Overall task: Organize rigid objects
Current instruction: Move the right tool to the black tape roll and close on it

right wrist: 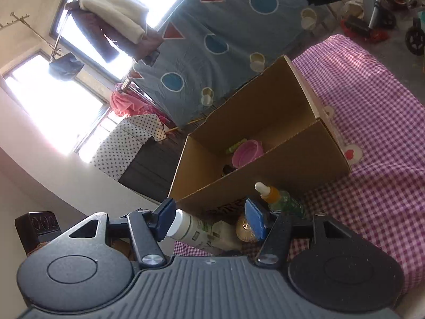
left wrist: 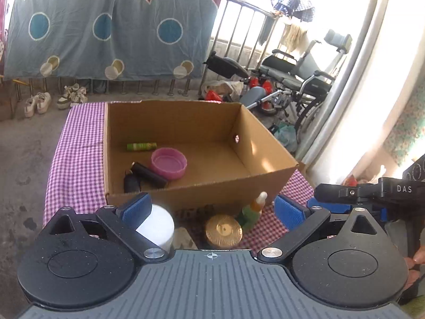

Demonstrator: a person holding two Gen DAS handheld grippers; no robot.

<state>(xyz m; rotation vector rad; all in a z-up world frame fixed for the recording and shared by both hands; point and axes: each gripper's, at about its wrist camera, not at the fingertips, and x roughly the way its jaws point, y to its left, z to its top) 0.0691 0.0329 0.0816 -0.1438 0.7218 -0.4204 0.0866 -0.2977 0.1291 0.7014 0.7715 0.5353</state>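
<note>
An open cardboard box [left wrist: 186,199] [right wrist: 265,183] stands on the purple checked tablecloth [left wrist: 77,159]. Inside lie a pink lid [left wrist: 169,163] [right wrist: 247,151], a green tube [left wrist: 140,146], a black cylinder [left wrist: 150,175] and a small black object [left wrist: 131,183]. In front of the box stand a white bottle [left wrist: 158,224] [right wrist: 191,228], a gold lid [left wrist: 223,230] [right wrist: 245,230] and a green dropper bottle [left wrist: 252,211] [right wrist: 281,199]. My left gripper [left wrist: 212,208] is wide open above these, holding nothing. My right gripper [right wrist: 212,219] is open too, nothing pressed between its pads; its body [left wrist: 372,191] shows at the right of the left wrist view.
A wheelchair [left wrist: 297,79] and red items stand on the floor behind the table. Shoes [left wrist: 53,99] line the floor at left under a hanging blue blanket [left wrist: 106,26]. A spotted cloth [right wrist: 127,143] covers furniture left of the box. A white wall rises at right.
</note>
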